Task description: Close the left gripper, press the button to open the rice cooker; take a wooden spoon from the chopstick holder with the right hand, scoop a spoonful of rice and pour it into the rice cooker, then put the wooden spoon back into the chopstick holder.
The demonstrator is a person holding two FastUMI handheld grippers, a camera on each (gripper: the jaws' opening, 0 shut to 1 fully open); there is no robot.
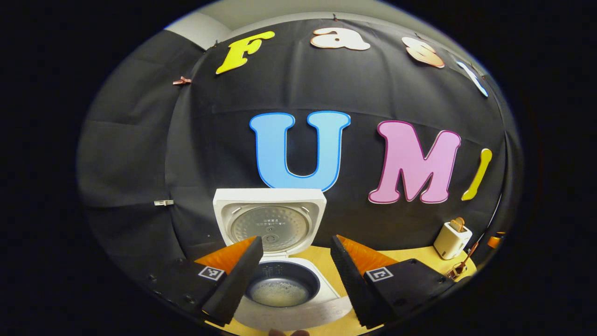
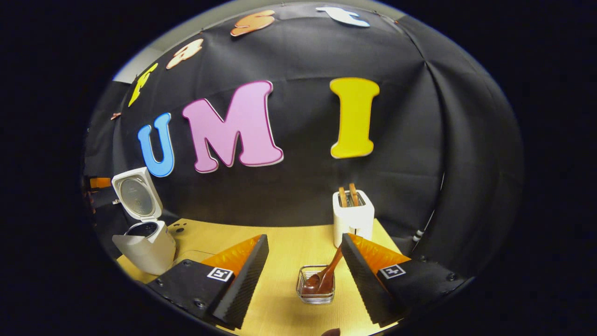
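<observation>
Right claw hangs wide open and empty over the table. Straight ahead, between its fingers, sits the little wire holder with the wooden spoon in it. Its handle leans up and right, toward the toaster. Left claw is wide open too, above the rice cooker, whose lid stands up. Something pale lies in its pot.

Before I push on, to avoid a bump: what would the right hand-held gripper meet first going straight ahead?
Probably the wooden spoon standing in the chopstick holder, which sits between the open fingers of the right hand-held gripper. The toaster lies beyond; depth is unclear.
</observation>
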